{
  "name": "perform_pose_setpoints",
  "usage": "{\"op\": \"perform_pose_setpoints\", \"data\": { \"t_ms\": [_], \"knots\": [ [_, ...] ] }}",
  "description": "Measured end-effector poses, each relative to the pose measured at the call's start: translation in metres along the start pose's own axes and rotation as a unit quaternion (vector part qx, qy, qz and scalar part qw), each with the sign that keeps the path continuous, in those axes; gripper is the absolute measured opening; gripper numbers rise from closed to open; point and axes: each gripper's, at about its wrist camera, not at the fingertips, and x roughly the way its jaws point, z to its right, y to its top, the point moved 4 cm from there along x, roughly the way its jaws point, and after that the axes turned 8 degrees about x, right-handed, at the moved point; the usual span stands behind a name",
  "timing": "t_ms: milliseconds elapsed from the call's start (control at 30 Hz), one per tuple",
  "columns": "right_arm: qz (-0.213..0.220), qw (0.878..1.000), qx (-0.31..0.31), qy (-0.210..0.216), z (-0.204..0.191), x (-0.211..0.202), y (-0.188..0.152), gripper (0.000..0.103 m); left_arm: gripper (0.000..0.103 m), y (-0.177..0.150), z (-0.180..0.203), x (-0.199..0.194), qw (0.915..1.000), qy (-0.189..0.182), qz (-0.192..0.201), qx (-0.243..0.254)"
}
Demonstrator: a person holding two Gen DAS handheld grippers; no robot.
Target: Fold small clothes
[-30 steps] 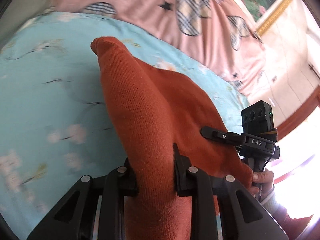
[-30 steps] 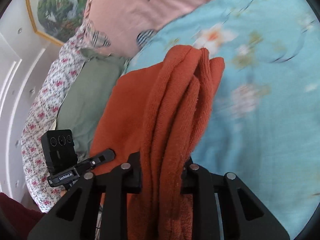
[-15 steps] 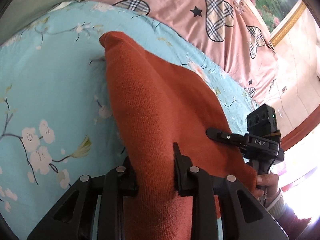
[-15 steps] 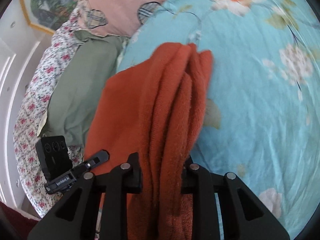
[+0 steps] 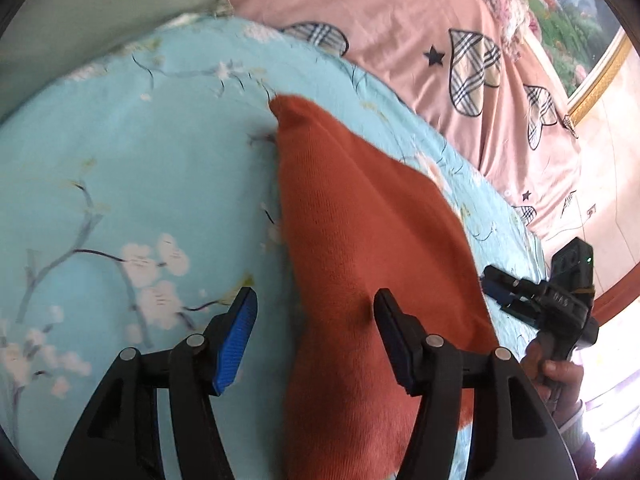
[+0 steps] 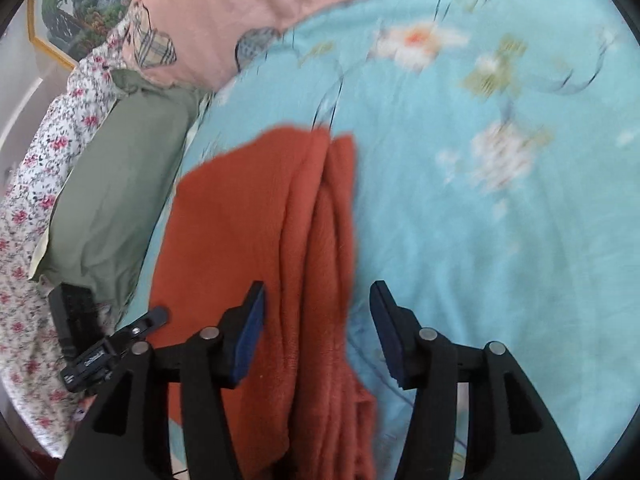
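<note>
The rust-orange knit garment (image 5: 360, 248) lies folded on the light-blue floral bedspread (image 5: 120, 184), running lengthwise away from both cameras. In the right wrist view its right edge shows several stacked layers (image 6: 324, 240). My left gripper (image 5: 316, 320) stands spread, neither pad touching the cloth. My right gripper (image 6: 318, 312) is likewise spread, straddling the layered edge and gripping nothing.

I judge a fold has just been laid down and let go. The next move calls for either a further fold across the length, taking both near corners together, or smoothing the stack and finishing.

The near end of the garment is cut off at the bottom of both views, so I cannot tell how it finishes. The right wrist view is blurred. A pink patterned quilt (image 5: 420, 40) and a green pillow (image 6: 116, 192) lie beyond.
</note>
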Motion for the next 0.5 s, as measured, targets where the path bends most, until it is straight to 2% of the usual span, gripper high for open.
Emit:
{"op": "perform_pose_setpoints", "data": {
  "t_ms": [67,133,233,300,333,433,500],
  "knots": [
    [0.013,1.000,-0.010,0.011,-0.008,-0.007,0.007,0.055,0.061,0.000,0.005,-0.010,0.9999,-0.006,0.009,0.009],
    [0.006,1.000,-0.012,0.022,-0.014,-0.001,0.011,0.053,0.061,-0.002,0.014,-0.021,0.9993,-0.022,0.021,0.023],
    [-0.010,1.000,-0.014,0.025,-0.020,0.021,0.018,0.042,0.061,-0.007,0.031,-0.028,0.9969,-0.060,0.025,0.045],
    [-0.014,1.000,-0.010,0.025,-0.022,0.034,0.021,0.039,0.060,-0.012,0.044,-0.027,0.9946,-0.079,0.017,0.064],
    [-0.016,1.000,-0.004,0.027,-0.023,0.040,0.023,0.035,0.060,-0.015,0.049,-0.026,0.9934,-0.088,0.011,0.073],
    [-0.018,0.999,0.005,0.035,-0.028,0.044,0.029,0.012,0.060,-0.024,0.060,-0.018,0.9902,-0.102,-0.006,0.095],
    [0.009,0.997,-0.009,0.070,-0.041,0.026,0.032,0.011,0.060,-0.027,0.065,-0.012,0.9887,-0.108,-0.017,0.103]
  ]
}}
